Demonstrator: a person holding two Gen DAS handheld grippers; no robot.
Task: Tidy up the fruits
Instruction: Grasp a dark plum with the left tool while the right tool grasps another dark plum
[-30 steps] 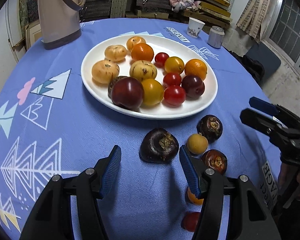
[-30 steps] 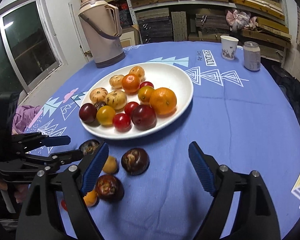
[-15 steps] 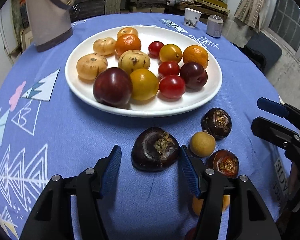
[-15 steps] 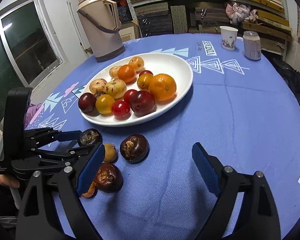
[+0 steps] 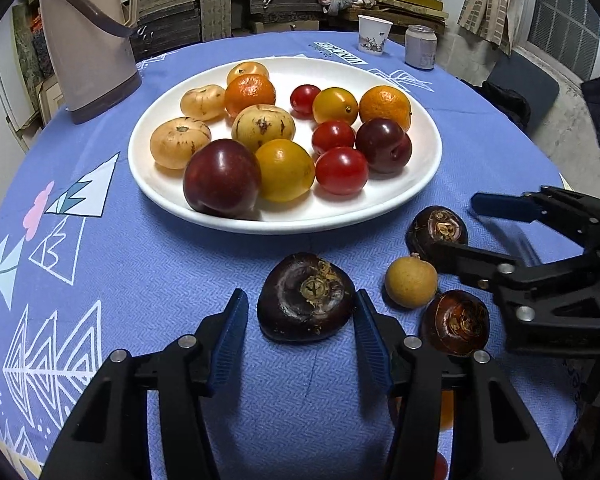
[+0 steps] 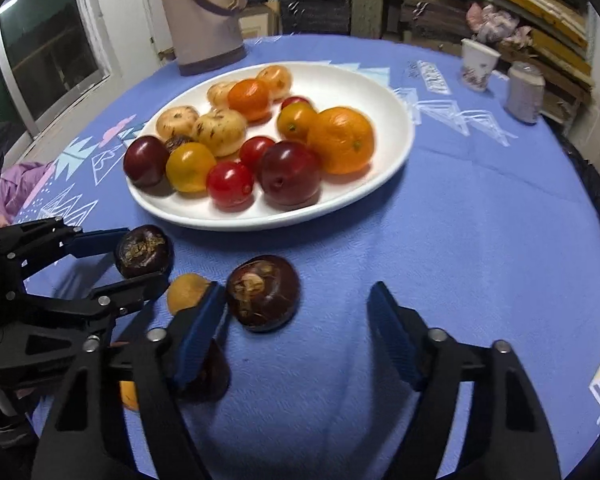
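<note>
Left tongs [image 5: 300, 312] closing around the big dark chestnut-like fruit [image 5: 306, 297] on the blue table [image 5: 180, 264], just in front of the white plate [image 5: 420, 184]; right pad at its side, left pad still apart. Right tongs [image 6: 296, 308] also closing, half open, second dark fruit [image 6: 263, 293] between them against the left pad, right pad well apart. Small yellow fruit [image 5: 411, 282] lies between the two.
</note>
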